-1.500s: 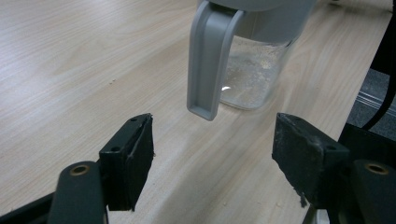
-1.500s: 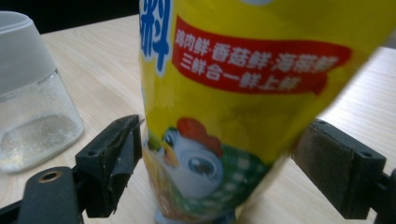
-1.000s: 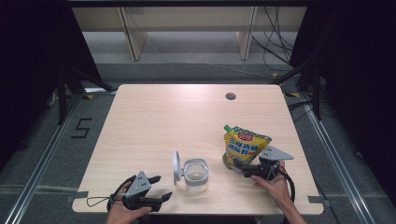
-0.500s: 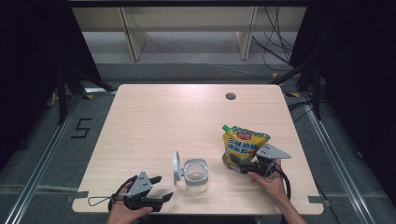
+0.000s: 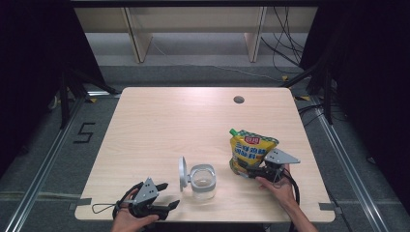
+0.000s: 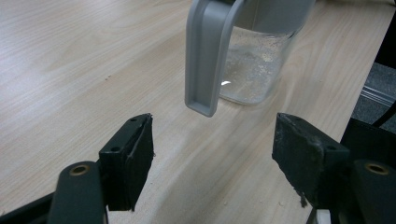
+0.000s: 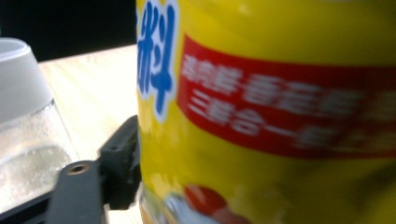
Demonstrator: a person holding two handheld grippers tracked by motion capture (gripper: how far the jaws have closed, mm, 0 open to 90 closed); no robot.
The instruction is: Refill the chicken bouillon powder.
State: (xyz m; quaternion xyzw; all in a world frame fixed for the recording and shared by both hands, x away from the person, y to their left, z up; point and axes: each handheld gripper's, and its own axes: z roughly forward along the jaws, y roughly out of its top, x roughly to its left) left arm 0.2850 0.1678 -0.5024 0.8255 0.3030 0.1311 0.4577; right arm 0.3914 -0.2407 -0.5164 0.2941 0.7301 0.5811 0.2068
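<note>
Right gripper (image 5: 250,170) jaws have just been closing around the bottom edge of the yellow pouch (image 5: 251,150), grip not confirmed, so the floppy pouch could fold or slip out when lifted toward the open jar (image 5: 202,181) beside it; left gripper (image 5: 167,195) idles spread wide.

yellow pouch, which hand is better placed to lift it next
Right. The right gripper already has the yellow pouch between its jaws, which have just been closing. The left gripper sits open and empty, short of the glass jar.
</note>
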